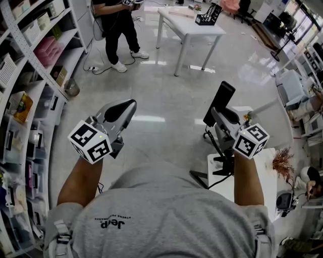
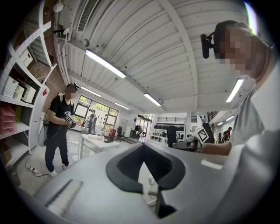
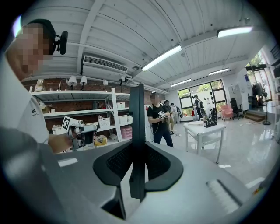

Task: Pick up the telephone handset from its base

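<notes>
The right gripper (image 1: 216, 115) is clamped on the handset (image 1: 221, 98). In the right gripper view the dark pads press on both flat sides of it, and it shows edge-on as a thin black bar standing upright between them. In the head view the handset is in the air, tilted a little, its top end well past the jaw tips. It hangs just off the left edge of the small table (image 1: 252, 184) at the person's right. A black cord (image 1: 208, 135) drops from its lower end toward that edge. The base is hard to pick out under the right hand (a black piece shows at the table's left edge, but I cannot tell what it is).

The left gripper (image 1: 128, 105) is held out level over the floor (image 1: 161, 101), well apart from the right one. Its jaws are together at the tips with nothing between them. In the left gripper view the pads meet in a point, and only a slit of pale background shows behind them.

Each gripper carries its marker cube near the wrist, the left cube (image 1: 90, 141) and the right cube (image 1: 251, 141).

Shelves (image 1: 35, 60) run along the left side of the room. A person in black (image 1: 118, 25) stands at the far end of them. To that person's right is a white table (image 1: 194, 31) with a black rack (image 1: 208, 15) at its far edge.
</notes>
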{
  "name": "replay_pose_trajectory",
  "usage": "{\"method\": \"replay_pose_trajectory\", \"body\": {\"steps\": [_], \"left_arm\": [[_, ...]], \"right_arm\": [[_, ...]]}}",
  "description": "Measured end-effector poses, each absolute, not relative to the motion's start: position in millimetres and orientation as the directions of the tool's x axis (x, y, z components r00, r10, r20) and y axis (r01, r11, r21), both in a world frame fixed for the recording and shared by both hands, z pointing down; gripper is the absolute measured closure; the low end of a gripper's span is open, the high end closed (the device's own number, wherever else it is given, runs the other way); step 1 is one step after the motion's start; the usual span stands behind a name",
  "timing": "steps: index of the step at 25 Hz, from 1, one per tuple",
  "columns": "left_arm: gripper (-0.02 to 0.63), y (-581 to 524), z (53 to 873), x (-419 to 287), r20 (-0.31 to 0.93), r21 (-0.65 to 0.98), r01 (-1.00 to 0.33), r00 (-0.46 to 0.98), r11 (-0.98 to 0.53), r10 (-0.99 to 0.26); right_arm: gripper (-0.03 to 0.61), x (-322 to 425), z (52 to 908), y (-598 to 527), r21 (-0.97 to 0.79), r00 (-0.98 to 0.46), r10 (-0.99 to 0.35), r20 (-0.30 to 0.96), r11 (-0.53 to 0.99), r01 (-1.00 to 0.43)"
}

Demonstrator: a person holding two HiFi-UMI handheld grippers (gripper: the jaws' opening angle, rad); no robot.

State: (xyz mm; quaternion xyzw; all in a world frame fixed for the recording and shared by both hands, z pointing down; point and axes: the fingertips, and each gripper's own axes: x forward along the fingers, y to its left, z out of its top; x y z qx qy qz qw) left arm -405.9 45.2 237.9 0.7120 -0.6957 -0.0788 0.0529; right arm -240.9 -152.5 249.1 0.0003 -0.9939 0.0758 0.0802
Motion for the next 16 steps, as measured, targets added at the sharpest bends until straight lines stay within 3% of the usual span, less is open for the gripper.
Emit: {"method": "replay_pose_trajectory", "body": {"steps": [16], "left_arm": [[0.561,39.1,238.5,-407.9,-0.051,0.183,-0.983,0.028,-0.036,-0.998]], "right_arm": [[0.502,-244.8,247.7,-154.3,-0.144,-0.986,0.013,0.168,0.99,-0.012]]}}
